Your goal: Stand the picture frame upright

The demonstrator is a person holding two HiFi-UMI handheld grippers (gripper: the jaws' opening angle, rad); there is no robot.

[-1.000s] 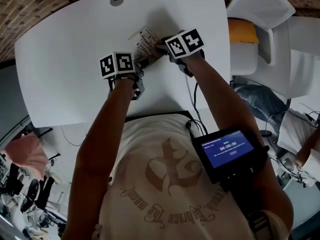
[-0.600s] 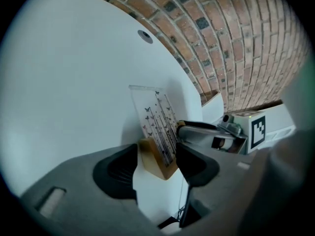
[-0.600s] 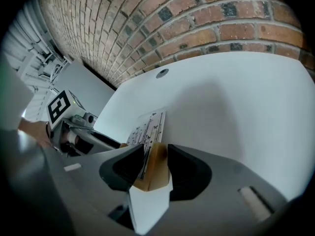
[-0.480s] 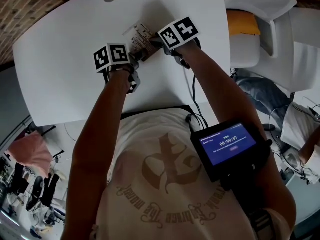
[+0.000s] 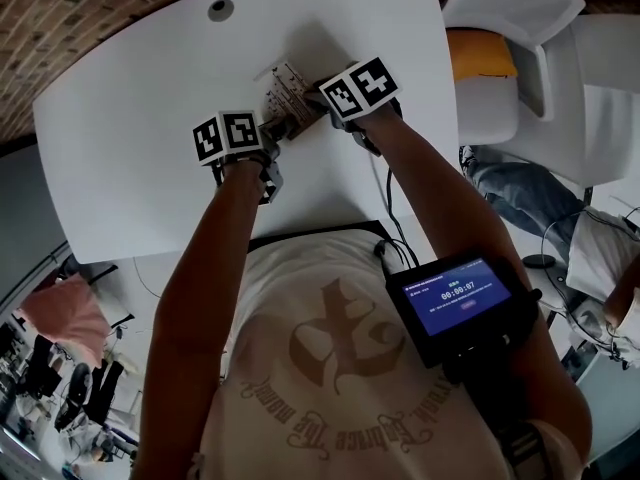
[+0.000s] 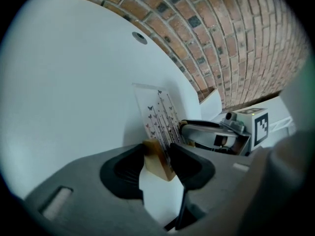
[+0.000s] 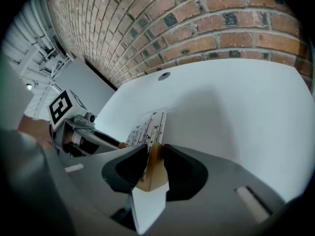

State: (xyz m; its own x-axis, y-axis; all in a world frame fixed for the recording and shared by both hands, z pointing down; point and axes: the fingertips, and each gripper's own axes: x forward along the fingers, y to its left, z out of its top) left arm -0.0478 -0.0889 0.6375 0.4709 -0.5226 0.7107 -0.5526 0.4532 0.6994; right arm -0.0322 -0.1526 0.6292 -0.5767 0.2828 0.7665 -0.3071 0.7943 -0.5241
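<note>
— Where is the frame?

— The picture frame [image 5: 290, 96], a clear panel printed with small butterflies and thin stems above a pale wooden foot, sits toward the far middle of the white surface [image 5: 130, 118], between the two tools. A round grey grommet [image 5: 220, 9] lies well beyond it, near the brick wall [image 6: 236, 43].

— Upright or flat?

— The panel seems to rise off the surface at a lean, with a shadow beside it. How steeply it leans I cannot tell.

— The left hand-held gripper?

— The left hand-held gripper [image 6: 160, 156] has just been closing its jaws. The wooden foot [image 6: 156, 165] stands between its dark pads, and both pads press on it at the frame's left end.

— And the other?

— The same at the opposite end. The right hand-held gripper [image 7: 155, 161] has also just been closing. Its pads squeeze the wooden foot there, and the panel's edge runs away from them.

— Do the two touch?

— No. They face each other across the frame, each with its marker cube [image 5: 362, 86] on top.
</note>
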